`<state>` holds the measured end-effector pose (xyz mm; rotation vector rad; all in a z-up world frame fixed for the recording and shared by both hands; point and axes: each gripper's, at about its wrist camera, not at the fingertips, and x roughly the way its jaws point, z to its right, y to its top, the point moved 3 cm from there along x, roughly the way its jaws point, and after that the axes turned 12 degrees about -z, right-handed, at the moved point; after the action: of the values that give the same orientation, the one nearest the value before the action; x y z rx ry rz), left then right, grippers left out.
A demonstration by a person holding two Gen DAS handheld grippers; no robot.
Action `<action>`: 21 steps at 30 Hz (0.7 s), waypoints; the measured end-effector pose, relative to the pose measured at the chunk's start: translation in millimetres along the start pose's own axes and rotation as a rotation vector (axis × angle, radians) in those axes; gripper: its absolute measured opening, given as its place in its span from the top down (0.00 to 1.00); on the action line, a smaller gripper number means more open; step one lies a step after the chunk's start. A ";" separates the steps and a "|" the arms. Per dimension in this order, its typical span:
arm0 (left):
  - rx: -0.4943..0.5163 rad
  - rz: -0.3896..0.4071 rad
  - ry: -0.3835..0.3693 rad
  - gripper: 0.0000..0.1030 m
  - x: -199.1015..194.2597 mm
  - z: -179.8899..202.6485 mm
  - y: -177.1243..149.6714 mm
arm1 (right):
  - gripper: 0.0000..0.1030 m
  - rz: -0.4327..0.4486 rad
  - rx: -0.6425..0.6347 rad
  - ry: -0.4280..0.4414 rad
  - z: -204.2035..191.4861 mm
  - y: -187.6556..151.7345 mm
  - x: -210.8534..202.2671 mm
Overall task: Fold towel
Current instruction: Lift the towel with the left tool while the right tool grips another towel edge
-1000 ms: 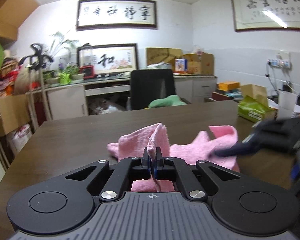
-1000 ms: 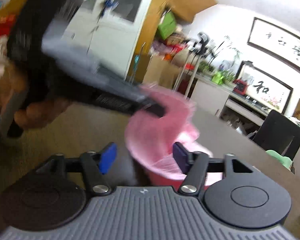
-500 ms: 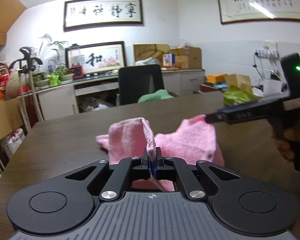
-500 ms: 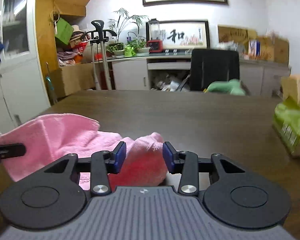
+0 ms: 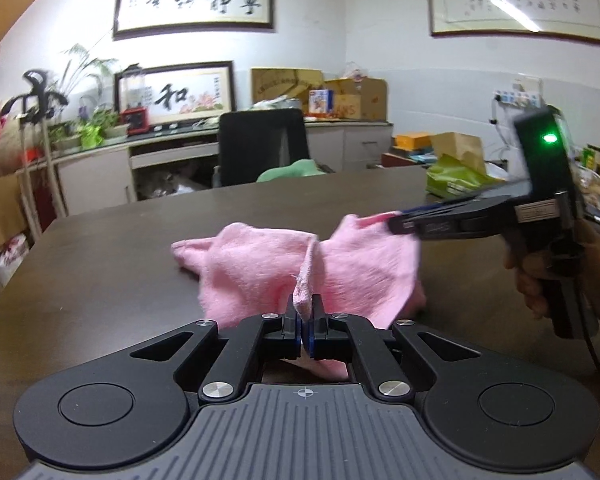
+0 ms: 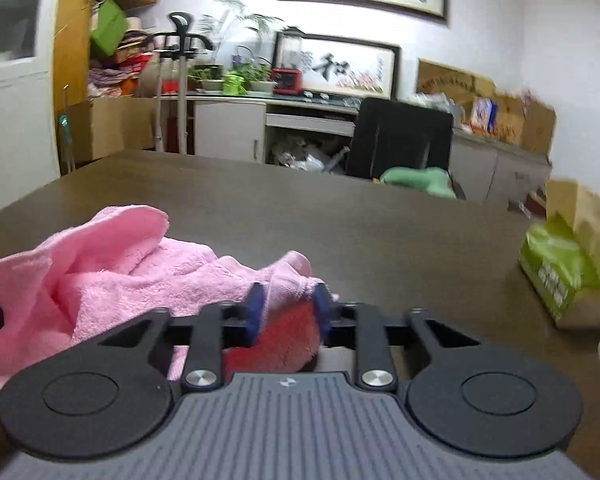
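Pink terry cloth, the towel [image 5: 284, 268], lies rumpled on the dark wooden table [image 5: 100, 272], nearer the near edge than the far one, with two of its parts lifted off the surface. The left gripper [image 5: 305, 320] is clamped tight on a thin ridge of the cloth, its pads pressed together with only the fabric between them, and the ridge stands up out of the jaws. In the left wrist view the right gripper [image 5: 394, 222] reaches in from the right side of the table, its tips at the towel's raised right corner; a hand [image 5: 540, 280] grips its handle. The right wrist view shows that gripper [image 6: 287, 312] from behind: its jaws have just been closing, and a bunched fold of towel [image 6: 140, 276] sits between the blue pads [image 6: 255, 312]. The pads appear to press the fold from both sides, though the picture is a little blurred there. The rest of the cloth trails left across the table [image 6: 340, 220]. A green packet [image 6: 560, 272] stands near the table's right edge, well apart from the towel.
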<state>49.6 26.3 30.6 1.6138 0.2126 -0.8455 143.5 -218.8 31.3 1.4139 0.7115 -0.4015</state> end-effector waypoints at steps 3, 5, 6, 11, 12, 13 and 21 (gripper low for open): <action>-0.073 -0.015 0.008 0.97 2.0 -15.0 1.3 | 0.95 -0.012 0.048 0.009 6.8 0.0 1.6; -0.109 -0.015 0.010 0.96 1.3 -22.9 2.1 | 0.96 -0.011 0.082 0.031 10.3 -1.6 -0.6; -0.126 -0.013 0.011 0.96 0.5 -26.7 2.7 | 0.96 -0.009 0.091 0.037 11.9 -2.3 -2.6; -0.257 0.034 -0.018 0.96 -10.6 -52.1 4.9 | 0.97 0.100 0.174 0.125 21.9 -8.1 -34.3; -0.274 0.053 -0.024 0.96 -14.8 -55.3 5.2 | 0.97 0.123 0.188 0.147 23.9 -10.0 -41.5; -0.299 0.087 -0.032 0.96 -21.9 -60.1 5.3 | 0.97 0.148 0.203 0.176 25.7 -12.3 -48.4; -0.394 0.217 -0.094 0.97 -62.8 -73.7 2.6 | 0.97 0.262 0.323 0.405 34.8 -31.5 -102.8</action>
<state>35.5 113.1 71.2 1.2009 0.1250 -0.6626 55.0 -273.2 75.6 1.8987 0.7948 -0.0188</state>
